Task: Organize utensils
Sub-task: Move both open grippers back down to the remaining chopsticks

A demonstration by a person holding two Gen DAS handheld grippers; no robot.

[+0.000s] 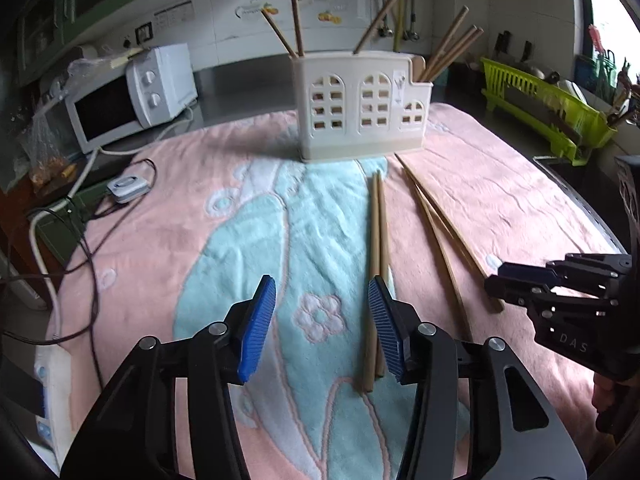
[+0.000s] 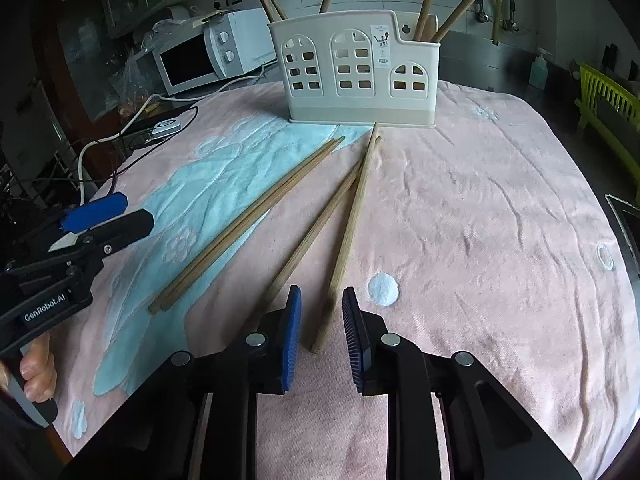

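Readable text: "GenRobot.AI" on the left gripper [image 2: 92, 224] body as seen from the right wrist view; "DAS" on the right gripper [image 1: 496, 284] body as seen from the left wrist view. Small sticker on the holder [image 2: 360, 68] front, print too small to read.

Left gripper [image 1: 322, 320]: jaws spread wide, nothing between the pads. Pair of chopsticks [image 1: 376, 272] lying side by side just past the right pad, running straight ahead toward the holder [image 1: 360, 108].

Right gripper [image 2: 322, 328]: jaws parted, not clamped. Butt end of one chopstick [image 2: 348, 236] lying in the gap between the pads, contact not visible. Second chopstick [image 2: 312, 232] just left of it, tips of the two converging near the holder base. Other pair [image 2: 248, 220] further left, diagonal, toward the left gripper.

Holder upright ahead of both grippers, several chopsticks already standing in it, tilted.

Room: bare pink and blue towel [image 2: 480, 220] to the right of the right gripper, up to the table edge. Left of the left gripper: towel edge, then cables [image 1: 80, 240] and a white microwave [image 1: 132, 96]. Green dish rack [image 1: 548, 108] beyond the far right edge.
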